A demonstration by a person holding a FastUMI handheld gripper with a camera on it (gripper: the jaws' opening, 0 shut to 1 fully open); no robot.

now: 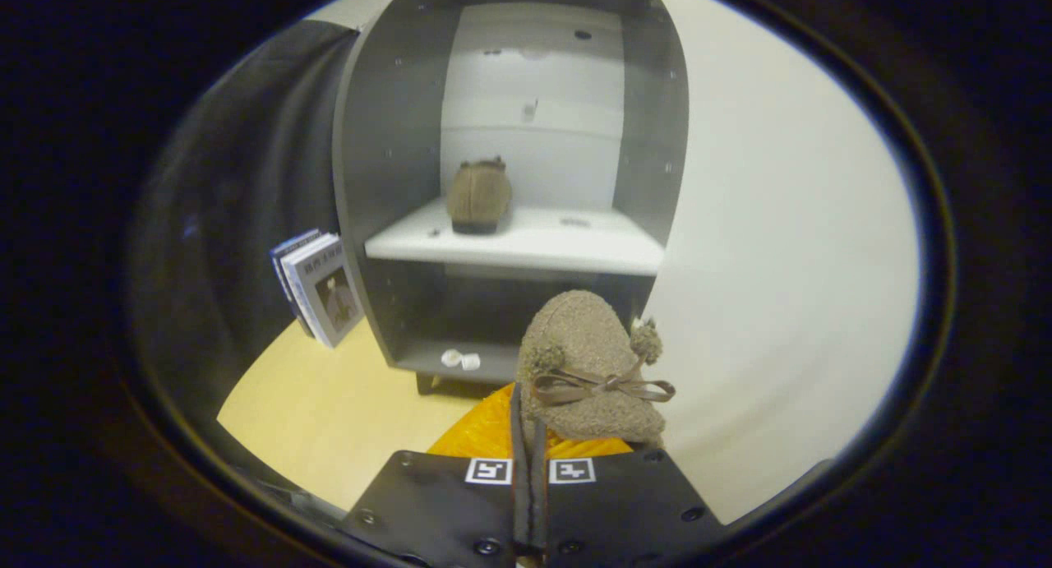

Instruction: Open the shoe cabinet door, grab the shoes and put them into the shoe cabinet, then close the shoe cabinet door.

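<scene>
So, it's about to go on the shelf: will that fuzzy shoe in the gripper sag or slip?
The fuzzy shoe looks soft, so likely floppy and light. The hand-held gripper pinches only its edge, so it may droop. The fleecy surface probably resists slipping.

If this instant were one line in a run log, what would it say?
stage: carrying second shoe | gripper: jaws shut on fuzzy shoe | cabinet: door open | first shoe: on white shelf

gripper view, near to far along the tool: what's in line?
tool shut on the fuzzy slipper → cabinet's lower compartment with small white bits → white shelf → second slipper on that shelf → cabinet back panel.
</scene>
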